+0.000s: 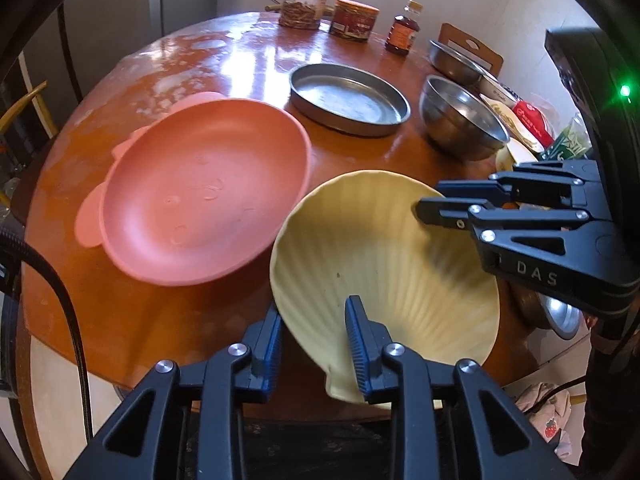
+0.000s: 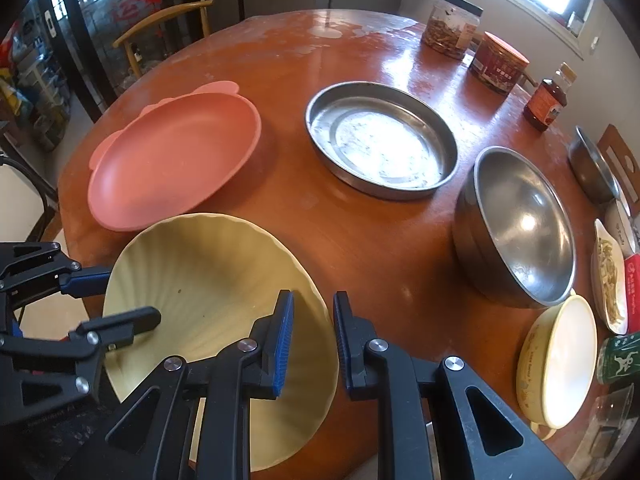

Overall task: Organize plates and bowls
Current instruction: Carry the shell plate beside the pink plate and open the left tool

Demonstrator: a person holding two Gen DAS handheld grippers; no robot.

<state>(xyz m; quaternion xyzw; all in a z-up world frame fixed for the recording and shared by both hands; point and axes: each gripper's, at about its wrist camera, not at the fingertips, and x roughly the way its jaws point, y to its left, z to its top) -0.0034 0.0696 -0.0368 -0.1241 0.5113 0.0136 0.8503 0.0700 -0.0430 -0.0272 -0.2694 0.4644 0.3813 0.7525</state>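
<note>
A yellow shell-shaped plate (image 1: 384, 264) (image 2: 208, 288) sits at the near edge of the round wooden table. My left gripper (image 1: 314, 340) straddles its near rim, jaws apart, one finger inside the plate. My right gripper (image 2: 313, 340) straddles the opposite rim, jaws apart; it shows in the left wrist view (image 1: 430, 204) too. The left gripper shows in the right wrist view (image 2: 132, 300). A pink plate (image 1: 200, 192) (image 2: 176, 156) lies beyond. A flat steel pan (image 1: 348, 98) (image 2: 380, 144) and a steel bowl (image 1: 460, 120) (image 2: 520, 228) stand further back.
Two jars (image 1: 306, 2) (image 2: 498, 62) and a bottle (image 1: 402, 32) stand at the far edge. Another steel bowl (image 2: 592, 168), a cream lidded dish (image 2: 560, 360), snack packets (image 2: 632, 292) and a glass (image 2: 612, 420) crowd the right side. A chair (image 2: 168, 20) stands behind.
</note>
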